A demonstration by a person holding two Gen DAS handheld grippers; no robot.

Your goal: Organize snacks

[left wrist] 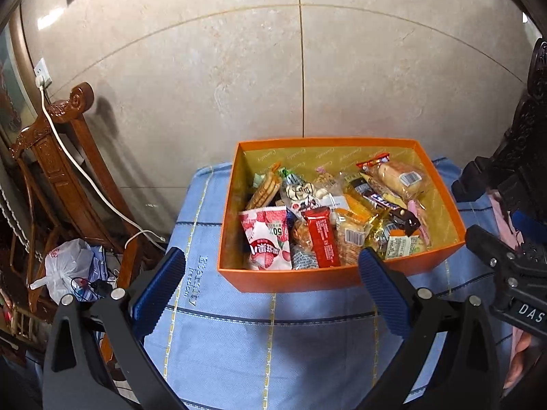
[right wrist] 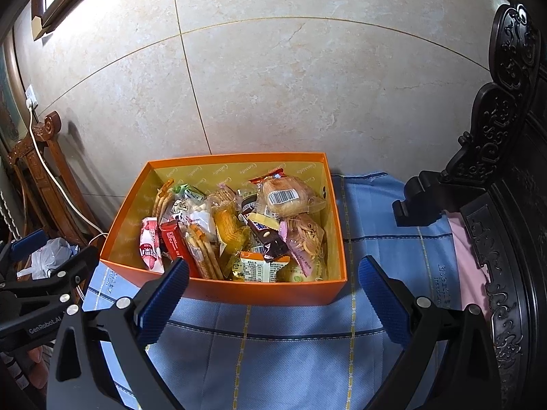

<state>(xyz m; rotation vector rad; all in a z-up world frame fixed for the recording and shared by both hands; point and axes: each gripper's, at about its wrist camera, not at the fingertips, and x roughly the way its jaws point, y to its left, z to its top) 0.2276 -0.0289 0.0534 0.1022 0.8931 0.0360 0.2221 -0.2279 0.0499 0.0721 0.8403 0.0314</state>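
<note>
An orange box (left wrist: 294, 278) (right wrist: 273, 292) stands on a blue checked cloth, against a tiled wall. It holds several wrapped snacks: a pink lychee pouch (left wrist: 265, 235) (right wrist: 149, 242), a red bar (left wrist: 321, 239) (right wrist: 174, 239), a bread roll with a barcode (left wrist: 403, 177) (right wrist: 290, 196) and a dark chocolate bar (right wrist: 268, 237). My left gripper (left wrist: 273, 283) is open just in front of the box with nothing between its fingers. My right gripper (right wrist: 273, 294) is open too, empty, at the box's near wall.
The blue cloth (left wrist: 273, 341) (right wrist: 273, 348) covers the surface near me. A brown carved chair (left wrist: 65, 157) with a white cable and a plastic bag (left wrist: 68, 266) is at the left. Dark carved furniture (right wrist: 506, 171) and pink fabric (right wrist: 468, 256) stand at the right.
</note>
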